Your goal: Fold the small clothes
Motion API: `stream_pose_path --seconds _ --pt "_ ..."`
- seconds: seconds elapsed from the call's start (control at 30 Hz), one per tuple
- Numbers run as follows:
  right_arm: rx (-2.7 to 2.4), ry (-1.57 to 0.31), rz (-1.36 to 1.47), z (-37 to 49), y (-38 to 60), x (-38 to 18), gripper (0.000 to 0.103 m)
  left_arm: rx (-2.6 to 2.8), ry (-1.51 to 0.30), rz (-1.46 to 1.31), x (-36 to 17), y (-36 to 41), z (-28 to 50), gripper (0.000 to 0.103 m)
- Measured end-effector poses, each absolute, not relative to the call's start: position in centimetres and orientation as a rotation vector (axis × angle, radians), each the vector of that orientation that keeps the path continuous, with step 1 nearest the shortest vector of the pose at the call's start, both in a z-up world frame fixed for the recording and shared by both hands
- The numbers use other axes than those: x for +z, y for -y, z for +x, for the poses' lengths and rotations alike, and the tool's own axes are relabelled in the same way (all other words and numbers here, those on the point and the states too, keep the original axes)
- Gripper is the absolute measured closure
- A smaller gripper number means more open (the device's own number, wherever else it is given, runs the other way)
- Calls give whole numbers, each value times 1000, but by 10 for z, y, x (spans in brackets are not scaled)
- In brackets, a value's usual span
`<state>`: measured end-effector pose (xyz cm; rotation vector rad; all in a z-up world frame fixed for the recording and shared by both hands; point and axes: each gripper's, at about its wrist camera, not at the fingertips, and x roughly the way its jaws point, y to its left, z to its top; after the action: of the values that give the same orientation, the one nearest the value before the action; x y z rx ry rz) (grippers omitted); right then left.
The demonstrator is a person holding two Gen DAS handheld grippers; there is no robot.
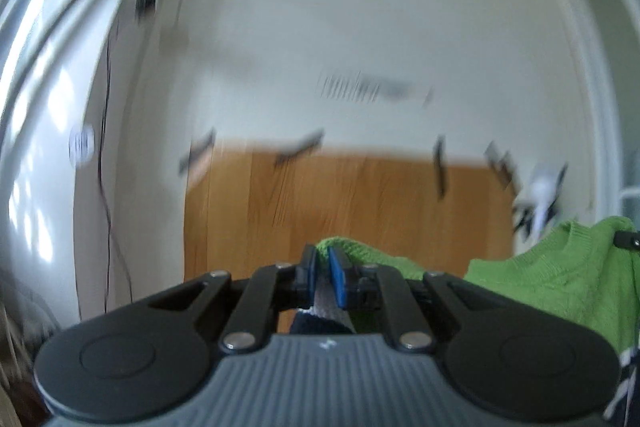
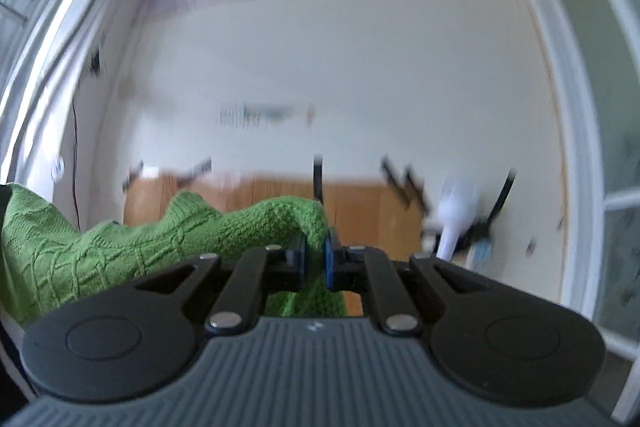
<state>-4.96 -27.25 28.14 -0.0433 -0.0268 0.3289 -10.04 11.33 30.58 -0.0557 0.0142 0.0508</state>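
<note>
Green sweater (image 2: 120, 247) up in the air, nothing folded yet!
It hangs spread above the wooden table (image 1: 360, 195); left gripper (image 1: 323, 267) and right gripper (image 2: 316, 251) each pinch a top corner. Every fold remains.

The green knitted sweater (image 2: 120, 251) has a cable pattern and a ribbed round neck. It is lifted up and hangs spread between the two tongs. One top edge is pinched between the pads of the right tongs (image 2: 315, 247), and from there the cloth goes away to the left side and also falls down below the pads. Another top edge is pinched in the left tongs (image 1: 322, 261), and the body with the neck lies to their right.
</note>
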Motion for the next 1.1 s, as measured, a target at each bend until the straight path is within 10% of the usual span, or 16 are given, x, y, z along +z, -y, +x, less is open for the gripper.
stream_pose_path --seconds 0.33,0.5,0.77,0.8,0.87,0.9,1.1 --pt "268 -458 -43 165 207 102 80 269 -537 -64 128 -135 127 93" --pt "218 -642 -48 182 227 33 78 217 -622 -74 66 -138 106 96" --pt "330 -708 -80 126 249 6 23 105 -643 -44 50 -139 58 91" --pt "330 -724 -121 127 247 -1 26 118 -641 -38 53 -140 60 91" --pt "289 -778 -201 135 243 -21 85 149 -629 -46 65 -148 72 91" --pt "249 -788 -199 132 248 -24 93 156 -620 -58 69 -155 77 91" --pt "110 -786 -145 135 288 -3 87 175 -683 -7 78 -191 134 71"
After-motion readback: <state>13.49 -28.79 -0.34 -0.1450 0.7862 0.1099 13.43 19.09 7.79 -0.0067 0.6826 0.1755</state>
